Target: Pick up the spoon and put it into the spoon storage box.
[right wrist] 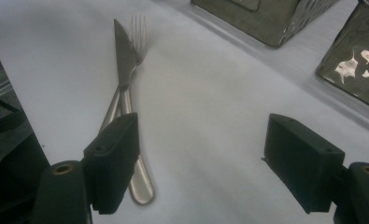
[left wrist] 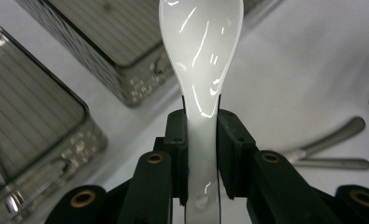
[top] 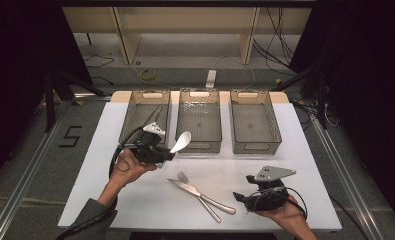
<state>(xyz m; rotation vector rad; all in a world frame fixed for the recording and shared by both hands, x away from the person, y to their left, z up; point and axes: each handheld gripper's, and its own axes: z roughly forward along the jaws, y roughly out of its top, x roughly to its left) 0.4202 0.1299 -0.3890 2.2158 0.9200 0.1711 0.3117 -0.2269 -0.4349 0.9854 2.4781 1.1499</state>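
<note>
My left gripper [top: 169, 154] is shut on the handle of a white spoon [top: 181, 141], held above the table with the bowl pointing toward the middle bin [top: 199, 146]. In the left gripper view both pads clamp the white spoon [left wrist: 202, 60] by its neck. A steel knife [top: 201, 196] and fork [top: 195, 194] lie crossed on the white table [top: 135, 200] in front. My right gripper [top: 239, 197] rests at the front right, open, with nothing between its pads [right wrist: 114, 161]. In the right gripper view the knife [right wrist: 125, 79] and fork [right wrist: 138, 37] lie ahead to the left.
Three clear bins stand in a row at the back: left bin [top: 131, 124] holding some thin items, the middle one, and right bin [top: 255, 145]. Bare table lies between the cutlery and the bins. The table's front edge is near both hands.
</note>
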